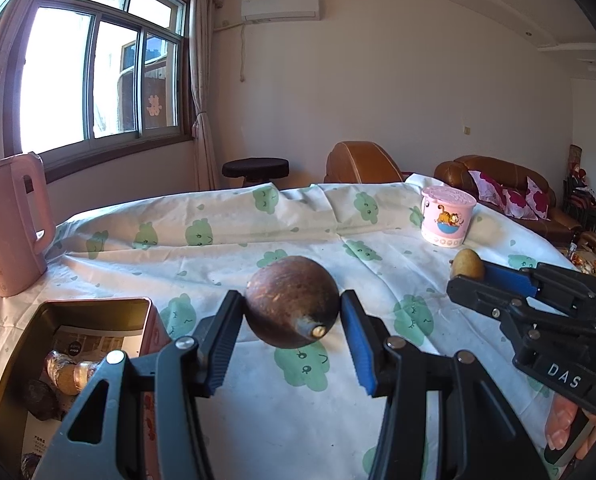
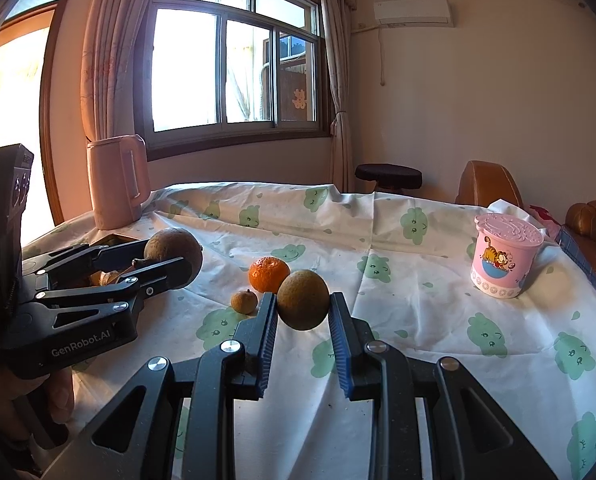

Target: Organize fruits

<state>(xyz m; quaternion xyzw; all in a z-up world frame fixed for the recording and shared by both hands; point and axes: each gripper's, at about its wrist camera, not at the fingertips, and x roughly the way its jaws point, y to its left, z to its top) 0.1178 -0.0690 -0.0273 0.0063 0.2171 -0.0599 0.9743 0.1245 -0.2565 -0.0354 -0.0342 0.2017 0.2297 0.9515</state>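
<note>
Left tool (image 1: 292, 314) level, clamping brown fruit (image 1: 292, 308), right tool (image 2: 302, 306) gripping greenish fruit (image 2: 302, 299)

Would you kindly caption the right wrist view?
Right gripper holds a kiwi above the tablecloth.

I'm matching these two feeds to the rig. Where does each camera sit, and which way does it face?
Left wrist: on the left gripper, facing the sofa side; brown fruit between its fingers, tin box at left, right gripper and a hand at right.
Right wrist: on the right gripper, facing the window; greenish fruit gripped, left gripper at left.
Shared: pink cup, pink kettle, tablecloth.
</note>
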